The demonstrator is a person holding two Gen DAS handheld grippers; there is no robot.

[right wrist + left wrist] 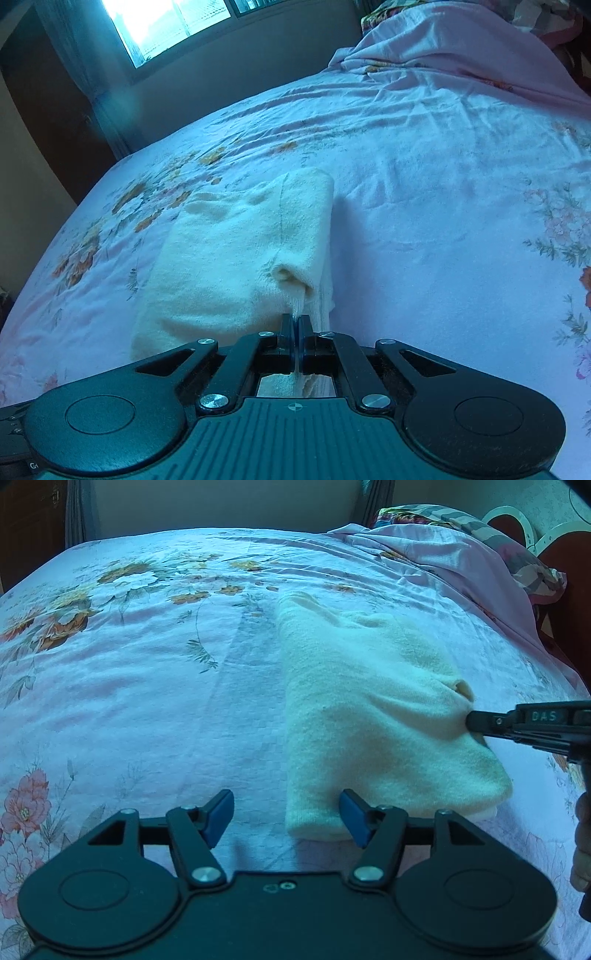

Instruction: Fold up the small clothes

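A cream knitted garment point(373, 716) lies folded into a long strip on the floral bedsheet point(129, 686). My left gripper point(286, 818) is open, its blue pads astride the garment's near left corner, holding nothing. My right gripper point(296, 321) is shut on the garment's near edge point(236, 266), pinching a fold of cloth between its jaws. In the left wrist view it comes in from the right point(476, 722) and grips the garment's right edge.
A bunched pink quilt and pillow point(461, 550) lie at the bed's far right, also in the right wrist view point(461, 48). A window point(166, 22) and curtain stand beyond the bed. Bare sheet point(461, 221) spreads right of the garment.
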